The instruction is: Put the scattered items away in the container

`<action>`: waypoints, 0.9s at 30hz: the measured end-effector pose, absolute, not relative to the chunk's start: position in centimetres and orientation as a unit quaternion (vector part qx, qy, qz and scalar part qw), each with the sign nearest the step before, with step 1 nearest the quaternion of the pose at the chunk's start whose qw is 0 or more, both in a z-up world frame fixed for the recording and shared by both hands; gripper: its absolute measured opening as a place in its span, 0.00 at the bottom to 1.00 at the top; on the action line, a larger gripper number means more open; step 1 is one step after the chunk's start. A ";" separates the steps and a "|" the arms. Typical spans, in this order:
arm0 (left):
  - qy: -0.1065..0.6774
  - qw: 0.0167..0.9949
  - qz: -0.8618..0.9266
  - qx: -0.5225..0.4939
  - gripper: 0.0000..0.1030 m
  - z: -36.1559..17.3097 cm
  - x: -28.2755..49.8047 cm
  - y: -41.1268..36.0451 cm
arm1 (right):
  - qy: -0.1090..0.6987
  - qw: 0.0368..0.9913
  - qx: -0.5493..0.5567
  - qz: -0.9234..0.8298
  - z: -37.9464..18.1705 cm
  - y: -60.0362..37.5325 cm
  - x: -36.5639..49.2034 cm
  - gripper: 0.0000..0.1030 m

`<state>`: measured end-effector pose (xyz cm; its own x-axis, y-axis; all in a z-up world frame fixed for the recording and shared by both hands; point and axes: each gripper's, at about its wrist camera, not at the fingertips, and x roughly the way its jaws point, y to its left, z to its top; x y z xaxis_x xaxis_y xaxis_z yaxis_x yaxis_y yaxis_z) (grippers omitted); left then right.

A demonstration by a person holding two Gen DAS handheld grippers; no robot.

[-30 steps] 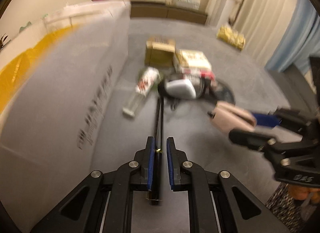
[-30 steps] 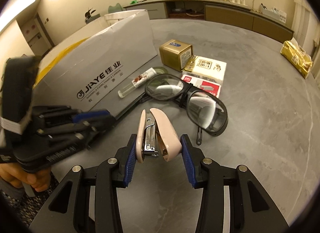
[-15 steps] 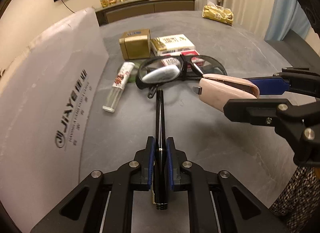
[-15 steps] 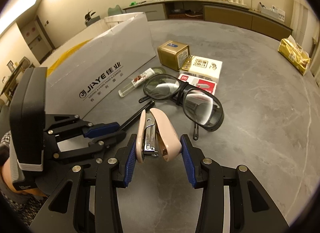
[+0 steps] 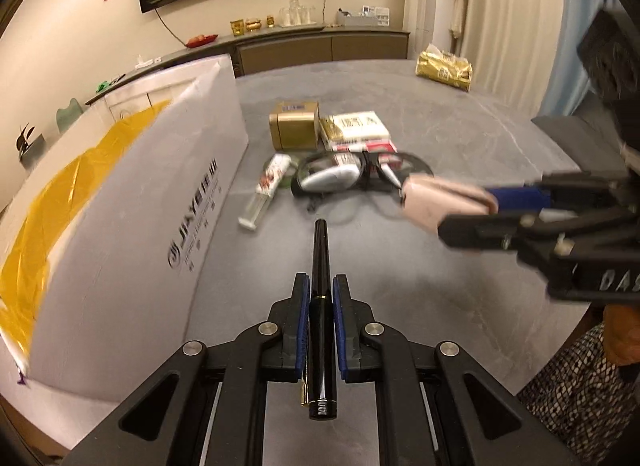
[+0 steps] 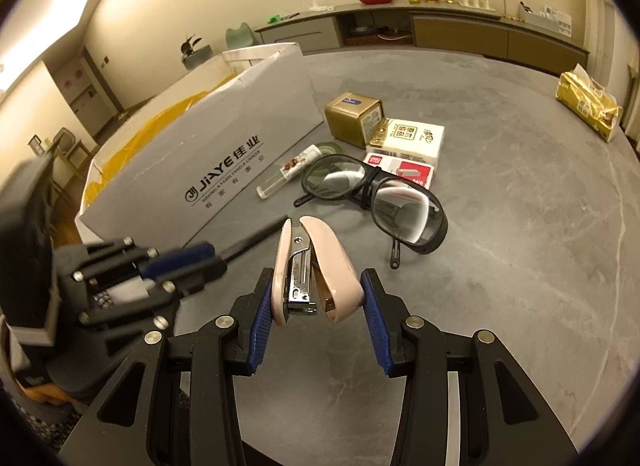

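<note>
The left gripper (image 5: 321, 290) is clamped on a black pen (image 5: 320, 266), held above the grey table (image 6: 520, 225) beside the white box (image 6: 208, 153) along its left edge. The right gripper (image 6: 318, 302) squeezes a pink stapler (image 6: 312, 262). Glasses (image 6: 372, 193), a small bottle (image 6: 286, 171), a gold tin (image 6: 352, 115) and two packets lie mid-table.

Warm dim light; fisheye-bent edges; slight motion blur

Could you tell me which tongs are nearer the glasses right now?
Right. The right tongs, holding the stapler, are beside the glasses; the left tongs hang further back.
</note>
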<state>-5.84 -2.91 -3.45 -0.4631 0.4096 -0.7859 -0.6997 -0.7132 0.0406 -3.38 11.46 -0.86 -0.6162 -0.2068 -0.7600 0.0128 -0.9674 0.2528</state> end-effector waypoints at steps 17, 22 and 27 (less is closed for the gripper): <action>0.148 0.335 0.860 -0.356 0.12 0.6 -4.2 -4.0 | -0.117 0.075 0.417 -0.898 0.2 11.3 -2.6 0.44; 0.141 0.337 0.863 -0.349 0.12 1.6 -3.7 -4.4 | -0.119 0.078 0.408 -0.902 0.8 11.2 -2.4 0.44; 0.140 0.334 0.867 -0.341 0.12 2.6 -3.8 -4.7 | -0.121 0.078 0.398 -0.906 1.4 11.2 -2.1 0.44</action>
